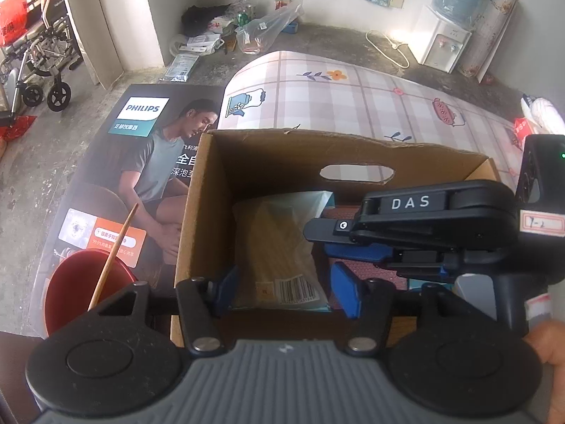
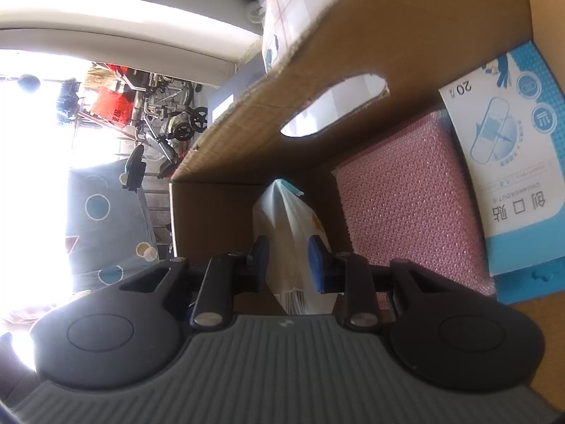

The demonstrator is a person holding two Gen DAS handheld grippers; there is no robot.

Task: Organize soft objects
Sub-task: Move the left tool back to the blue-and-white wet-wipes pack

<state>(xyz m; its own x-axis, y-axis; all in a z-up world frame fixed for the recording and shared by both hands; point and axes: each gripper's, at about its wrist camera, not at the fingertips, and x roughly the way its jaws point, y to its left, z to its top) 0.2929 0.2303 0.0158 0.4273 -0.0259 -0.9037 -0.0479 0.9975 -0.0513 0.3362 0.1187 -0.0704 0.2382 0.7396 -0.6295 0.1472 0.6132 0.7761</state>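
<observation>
An open cardboard box (image 1: 197, 212) holds a clear plastic packet (image 1: 279, 247) of yellowish cloth with a barcode, standing on edge. My left gripper (image 1: 286, 293) is above the box's near wall. Its blue pads (image 1: 348, 293) flank the packet's lower end without visibly pressing, so it is open. My right gripper (image 1: 326, 240) reaches in from the right. In the right wrist view, the right gripper (image 2: 287, 263) is shut on the packet (image 2: 289, 226). A pink sponge (image 2: 406, 219) and a blue-white plaster box (image 2: 512, 162) lie in the box (image 2: 219, 219) beside it.
A red bowl (image 1: 70, 286) with a wooden chopstick (image 1: 113, 254) stands left of the box on a printed Philips carton (image 1: 141, 162). A checked mat (image 1: 353, 99) lies behind the box. Bags and clutter, a water dispenser (image 1: 441, 42) and a wheelchair (image 1: 39, 63) line the walls.
</observation>
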